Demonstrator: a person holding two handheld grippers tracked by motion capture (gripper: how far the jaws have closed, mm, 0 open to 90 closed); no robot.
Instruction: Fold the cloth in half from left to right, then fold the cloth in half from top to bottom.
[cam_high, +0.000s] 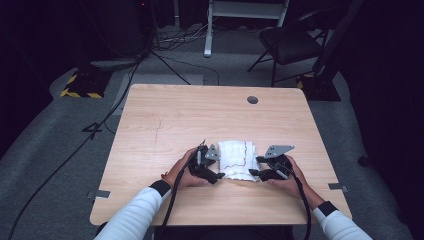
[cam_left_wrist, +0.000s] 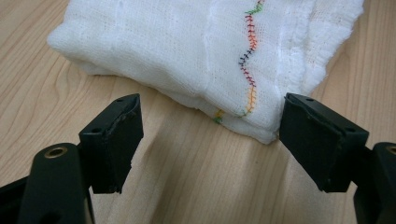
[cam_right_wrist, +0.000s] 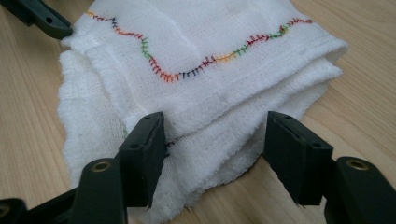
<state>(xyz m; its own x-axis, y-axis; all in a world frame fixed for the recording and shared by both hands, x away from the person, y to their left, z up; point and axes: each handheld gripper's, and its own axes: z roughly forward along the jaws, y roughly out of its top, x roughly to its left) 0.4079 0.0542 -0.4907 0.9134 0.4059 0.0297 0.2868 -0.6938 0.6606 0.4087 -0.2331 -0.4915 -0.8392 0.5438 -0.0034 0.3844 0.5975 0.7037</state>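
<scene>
A folded white gauze cloth (cam_high: 237, 159) with a wavy line of many-coloured stitching (cam_left_wrist: 250, 70) lies flat on the wooden table (cam_high: 200, 115), near the front middle. My left gripper (cam_high: 218, 167) rests at the cloth's left side. In the left gripper view its jaws (cam_left_wrist: 212, 126) stand open, with the cloth's folded edge just beyond their tips and bare wood between them. My right gripper (cam_high: 255, 166) sits at the cloth's right side. In the right gripper view its jaws (cam_right_wrist: 215, 133) are open, the layered cloth edge (cam_right_wrist: 210, 126) lies between them, and the pads are not pressing on it.
A round cable hole (cam_high: 252, 99) sits near the table's far edge. Beyond the table stand a black folding chair (cam_high: 290, 42) and a white stand (cam_high: 210, 30), with cables (cam_high: 115, 100) on the grey floor at the left.
</scene>
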